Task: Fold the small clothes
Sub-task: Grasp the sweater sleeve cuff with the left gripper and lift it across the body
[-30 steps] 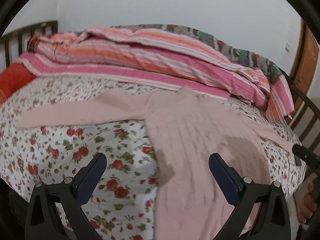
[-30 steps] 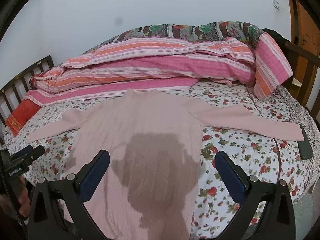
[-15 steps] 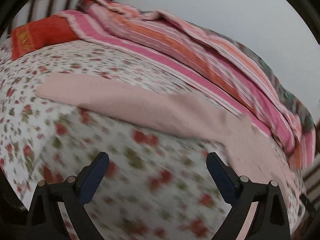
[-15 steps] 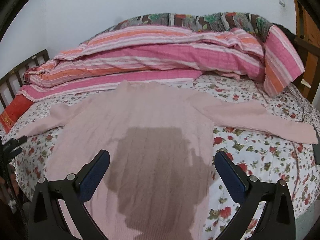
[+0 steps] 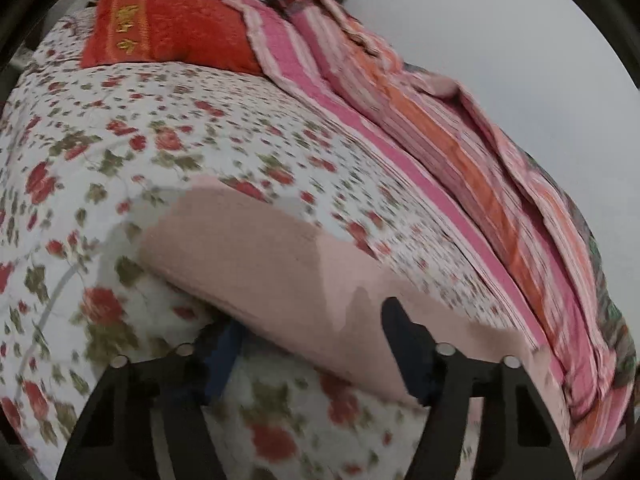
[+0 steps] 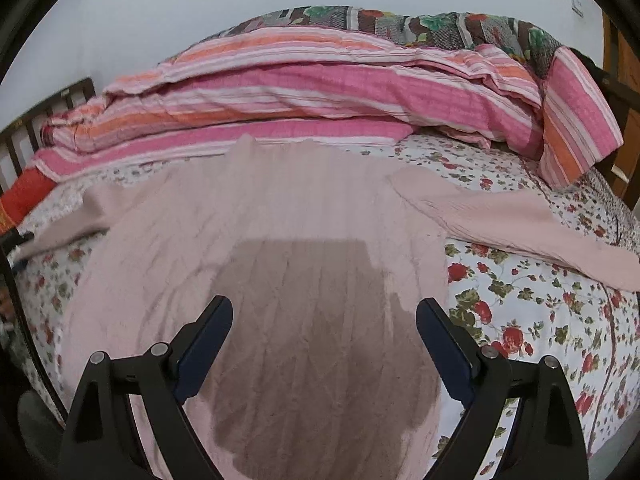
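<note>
A pale pink knit sweater (image 6: 280, 216) lies flat on the floral bedsheet (image 6: 532, 320), sleeves spread to both sides. Its left sleeve (image 5: 256, 256) fills the left wrist view. My left gripper (image 5: 312, 340) is open, its fingers straddling the sleeve near the cuff; one finger looks partly under the sleeve's edge. My right gripper (image 6: 324, 344) is open and empty above the sweater's lower body, where its shadow falls. The right sleeve (image 6: 520, 224) stretches to the right.
A pink and orange striped quilt (image 6: 320, 92) is heaped along the back of the bed, also in the left wrist view (image 5: 460, 152). A red pillow (image 5: 168, 32) lies by the wooden headboard slats (image 6: 16, 140). A wooden rail (image 6: 624, 80) stands at far right.
My left gripper has swung left and down to the left sleeve, which now sits between its fingers. My right gripper has moved slightly closer to the sweater's body.
</note>
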The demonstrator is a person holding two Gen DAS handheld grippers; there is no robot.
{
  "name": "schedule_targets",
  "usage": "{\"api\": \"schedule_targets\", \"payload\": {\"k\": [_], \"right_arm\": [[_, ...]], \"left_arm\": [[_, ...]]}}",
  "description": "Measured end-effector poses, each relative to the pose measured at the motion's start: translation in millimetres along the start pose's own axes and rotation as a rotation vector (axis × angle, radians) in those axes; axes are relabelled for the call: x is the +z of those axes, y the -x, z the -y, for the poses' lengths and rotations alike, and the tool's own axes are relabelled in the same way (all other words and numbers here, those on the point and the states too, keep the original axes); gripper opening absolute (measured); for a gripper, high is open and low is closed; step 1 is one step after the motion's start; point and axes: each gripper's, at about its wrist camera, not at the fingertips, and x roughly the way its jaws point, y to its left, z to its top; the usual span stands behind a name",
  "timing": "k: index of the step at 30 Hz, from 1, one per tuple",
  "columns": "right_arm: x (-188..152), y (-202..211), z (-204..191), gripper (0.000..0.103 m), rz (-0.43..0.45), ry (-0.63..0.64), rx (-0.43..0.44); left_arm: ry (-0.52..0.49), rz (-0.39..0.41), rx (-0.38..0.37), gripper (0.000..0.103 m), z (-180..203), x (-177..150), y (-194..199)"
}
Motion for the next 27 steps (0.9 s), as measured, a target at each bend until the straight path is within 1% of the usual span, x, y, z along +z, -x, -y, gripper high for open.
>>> {"api": "schedule_targets", "payload": {"k": [1, 2, 4, 5, 6, 7, 11, 13, 15, 17, 20, 21, 23, 25, 27], "right_arm": [[-1.3, -0.2, -1.2, 0.092, -0.011, -0.004, -0.004], [-2.3, 0.6, -2.5, 0.092, -0.015, -0.003, 0.002], [-3.8, 5.5, -5.7, 0.092, -0.005, 0.007, 0.023], [-4.0, 8.1, -7.0, 0.092, 0.001, 0.013, 0.026], [-4.5, 10.6, -8.4, 0.092, 0.004, 0.023, 0.027], [-4.3, 13.3, -9.3, 0.092, 0.009, 0.035, 0.026], [-1.6, 24.7, -2.2, 0.092, 0.039, 0.042, 0.018], [-0.8, 31.3, 5.3, 0.092, 0.054, 0.029, -0.002], [0.0, 37.6, 15.1, 0.092, 0.068, 0.017, -0.004], [-1.4, 45.2, 27.0, 0.092, 0.084, 0.008, -0.014], [-3.5, 54.1, 47.8, 0.092, 0.091, 0.013, -0.068], [-4.4, 57.5, 54.9, 0.092, 0.098, 0.012, -0.081], [-8.0, 67.0, 75.1, 0.092, 0.113, -0.001, -0.103], [-13.1, 75.1, 97.8, 0.092, 0.124, -0.033, -0.116], [-17.6, 79.1, 114.9, 0.092, 0.127, -0.061, -0.124]], "left_arm": [[0.005, 0.007, 0.012, 0.058, -0.8, 1.6, -0.8], [0.007, 0.018, 0.029, 0.054, -0.7, 3.2, -1.3], [-0.021, 0.057, 0.095, 0.039, 3.5, 5.0, -0.4], [-0.044, 0.068, 0.125, 0.019, 6.5, 6.6, -0.4], [-0.079, 0.068, 0.139, 0.011, 12.3, 9.1, -0.2], [-0.092, 0.060, 0.132, 0.008, 15.7, 11.3, 0.3], [-0.167, 0.077, 0.099, 0.007, 50.3, 19.0, 14.3], [-0.228, 0.092, 0.059, 0.007, 82.3, 18.9, 26.6], [-0.282, 0.107, 0.023, 0.007, 116.7, 15.0, 37.1], [-0.345, 0.114, -0.021, 0.007, 158.6, 5.8, 48.1], [-0.436, 0.105, -0.095, 0.007, 224.8, -15.7, 58.1], [-0.474, 0.095, -0.129, 0.007, 254.3, -27.9, 60.4], [-0.524, 0.088, -0.170, 0.007, 294.3, -48.0, 62.1], [-0.587, 0.069, -0.216, 0.007, 341.8, -76.8, 63.2], [-0.629, 0.034, -0.265, 0.007, 381.6, -106.3, 62.1]]}}
